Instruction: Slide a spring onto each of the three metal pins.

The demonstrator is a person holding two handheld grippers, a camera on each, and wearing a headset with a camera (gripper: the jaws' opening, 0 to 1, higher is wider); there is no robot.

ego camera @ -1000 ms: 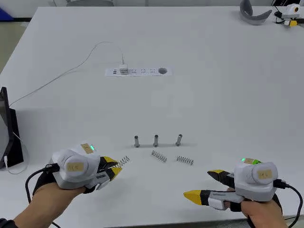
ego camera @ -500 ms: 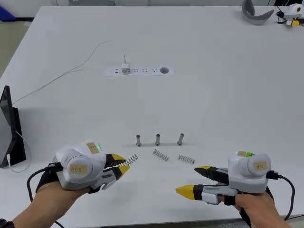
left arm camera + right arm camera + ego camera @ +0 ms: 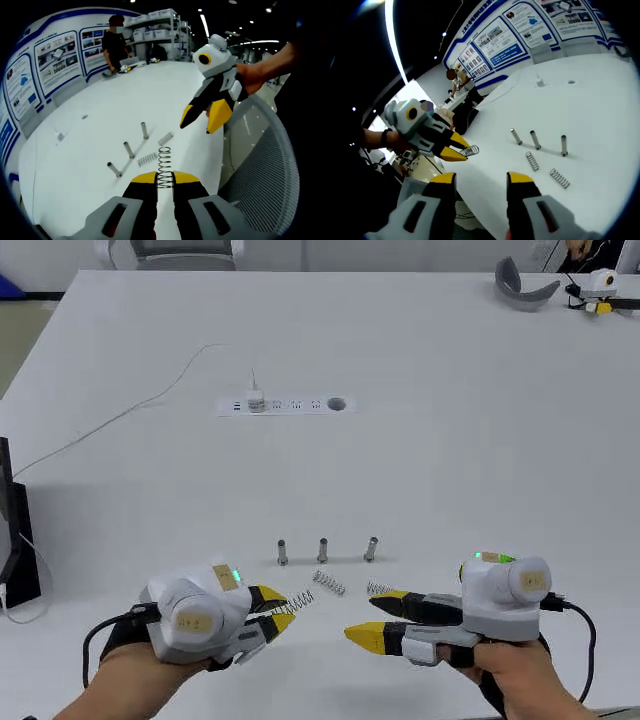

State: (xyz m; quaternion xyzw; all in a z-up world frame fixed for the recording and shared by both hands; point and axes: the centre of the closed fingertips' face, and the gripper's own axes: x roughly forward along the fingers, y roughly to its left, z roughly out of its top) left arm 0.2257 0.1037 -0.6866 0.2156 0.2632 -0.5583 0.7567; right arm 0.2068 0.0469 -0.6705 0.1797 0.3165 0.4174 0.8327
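Three short metal pins [image 3: 322, 550] stand upright in a row on the white table, also seen in the left gripper view as pins [image 3: 129, 149] and in the right gripper view as pins [image 3: 535, 139]. My left gripper [image 3: 279, 608] is shut on one end of a spring [image 3: 300, 598], which sticks out ahead of the jaws as spring [image 3: 164, 165]. Two loose springs lie just in front of the pins: one spring [image 3: 329, 582] and another spring [image 3: 380, 589]. My right gripper [image 3: 376, 618] stands open, with nothing between its fingers, right of the loose springs.
A white power strip [image 3: 284, 404] with a plug and cable lies farther back on the table. A dark screen edge [image 3: 12, 530] stands at the left. A grey curved part [image 3: 524, 283] and a device [image 3: 600, 284] rest at the far right corner. A person [image 3: 115, 46] stands at the table's far end.
My left gripper has risen toward the pins with the spring in it. My right gripper has moved left, nearer the loose springs. The head camera has shifted too.
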